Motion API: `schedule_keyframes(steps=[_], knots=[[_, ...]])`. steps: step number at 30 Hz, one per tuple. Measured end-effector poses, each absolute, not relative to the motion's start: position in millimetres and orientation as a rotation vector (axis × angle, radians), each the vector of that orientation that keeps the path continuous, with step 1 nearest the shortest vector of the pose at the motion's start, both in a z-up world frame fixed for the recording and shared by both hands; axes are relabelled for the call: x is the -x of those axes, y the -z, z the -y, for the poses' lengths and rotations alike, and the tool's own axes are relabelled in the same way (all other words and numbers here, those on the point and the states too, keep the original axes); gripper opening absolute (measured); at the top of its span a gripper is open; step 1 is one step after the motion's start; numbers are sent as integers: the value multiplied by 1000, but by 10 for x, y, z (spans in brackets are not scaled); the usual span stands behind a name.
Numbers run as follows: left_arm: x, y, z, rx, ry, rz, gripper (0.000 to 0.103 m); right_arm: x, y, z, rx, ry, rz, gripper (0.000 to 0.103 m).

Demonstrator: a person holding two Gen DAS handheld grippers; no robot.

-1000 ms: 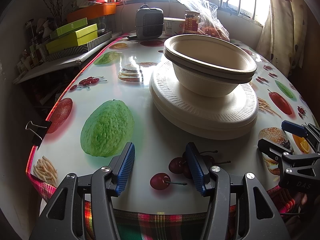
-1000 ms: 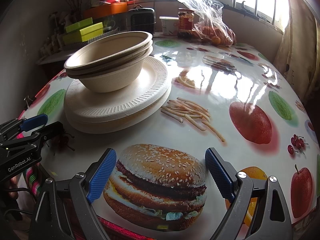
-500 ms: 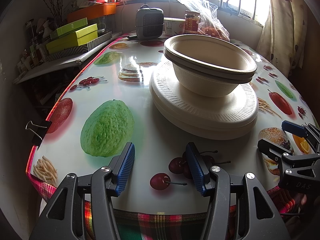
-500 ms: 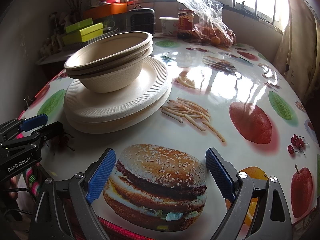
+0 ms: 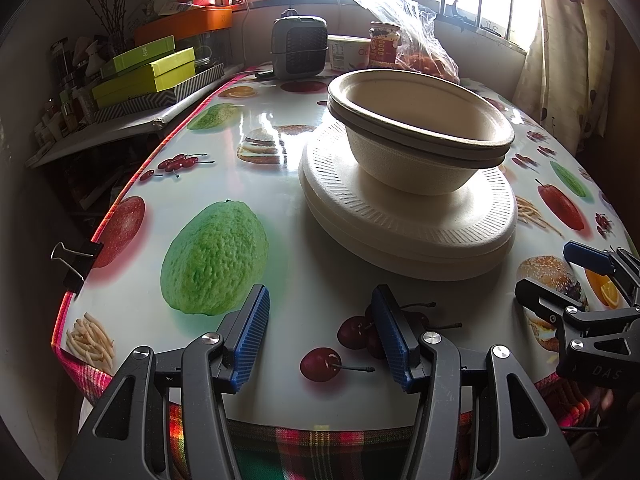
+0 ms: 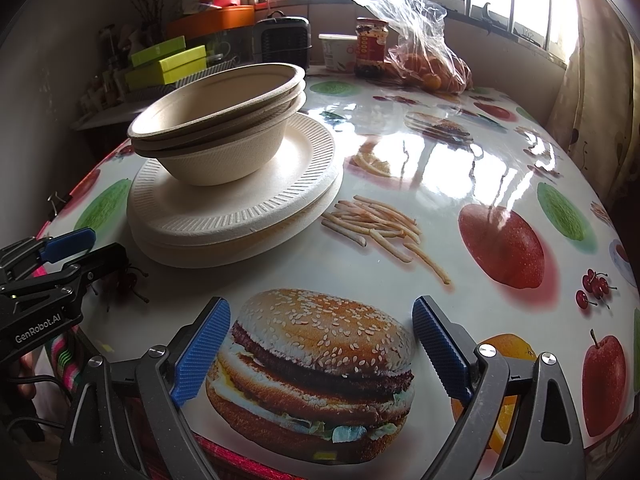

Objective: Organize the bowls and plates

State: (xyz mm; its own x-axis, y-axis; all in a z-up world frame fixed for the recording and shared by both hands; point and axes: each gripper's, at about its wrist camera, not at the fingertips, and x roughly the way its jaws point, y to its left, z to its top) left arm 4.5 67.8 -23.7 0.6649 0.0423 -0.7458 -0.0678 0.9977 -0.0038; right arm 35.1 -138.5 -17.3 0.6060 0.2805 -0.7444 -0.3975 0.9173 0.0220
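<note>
The nested bowls [image 5: 420, 136] sit on top of the stacked plates [image 5: 408, 224], and everything else is placed from that pile: the left gripper [image 5: 320, 332] hangs near its front edge over the tablecloth [image 5: 280, 184], jaws partly apart and empty, while the right gripper [image 6: 320, 352] waits to the pile's right, jaws spread wide with nothing between them. The bowls appear to sit off-centre, leaning toward the pile's left. A careless pinch on the thin upper rim could probably tip both bowls or drag the light plates across the glossy cloth, and nested bowls may lift together rather than singly.
</note>
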Motion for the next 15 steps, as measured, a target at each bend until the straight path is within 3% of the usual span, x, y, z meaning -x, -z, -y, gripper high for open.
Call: schedule_keyframes(steps=[15], knots=[[-69, 214, -705, 35, -56, -843, 54, -350, 177, 1383, 151, -393, -832, 93]])
